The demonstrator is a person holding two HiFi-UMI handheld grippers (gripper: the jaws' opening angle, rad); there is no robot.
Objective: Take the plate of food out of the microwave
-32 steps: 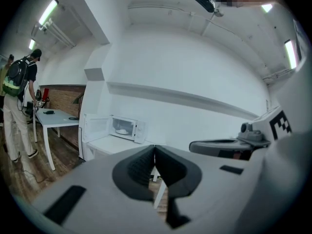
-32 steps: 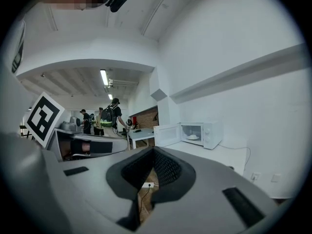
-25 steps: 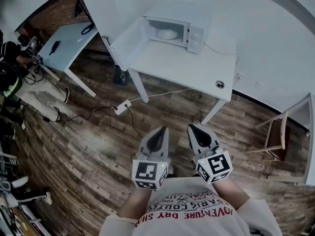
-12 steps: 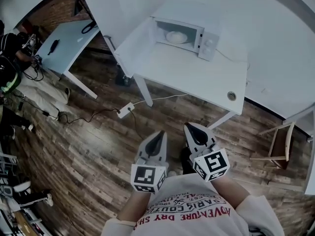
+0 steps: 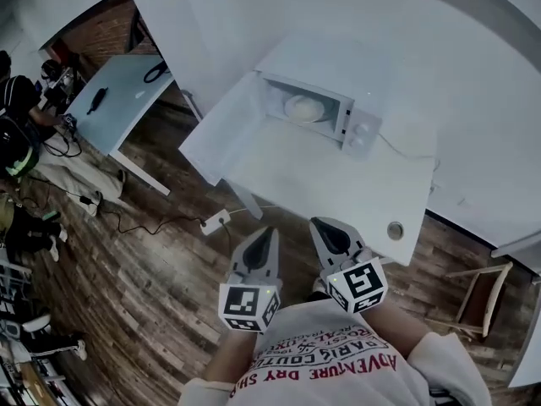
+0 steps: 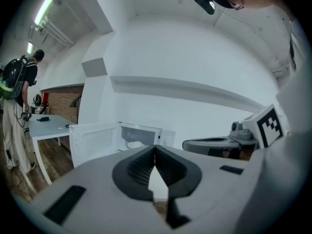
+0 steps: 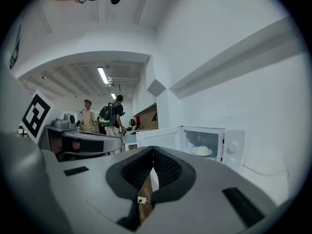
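Note:
A white microwave [image 5: 338, 112] stands at the back of a white table [image 5: 338, 184], its door [image 5: 221, 121] swung open to the left. Inside sits a pale plate of food [image 5: 304, 106], also seen as the plate [image 6: 134, 144] in the left gripper view and the plate [image 7: 201, 150] in the right gripper view. My left gripper [image 5: 269, 230] and right gripper [image 5: 325, 222] are held side by side close to my body, short of the table's near edge. Both are shut with nothing between the jaws, as the left gripper [image 6: 155, 148] and right gripper [image 7: 153, 149] show.
A small round object [image 5: 395, 230] lies near the table's front right corner. A power strip [image 5: 214, 222] and cables lie on the wood floor. A second table [image 5: 118, 91] stands at left with people [image 5: 17, 117] beside it. A wooden chair [image 5: 482, 290] stands at right.
The table and microwave have come closer and now sit lower and larger in the head view. Both grippers stay shut in front of my body.

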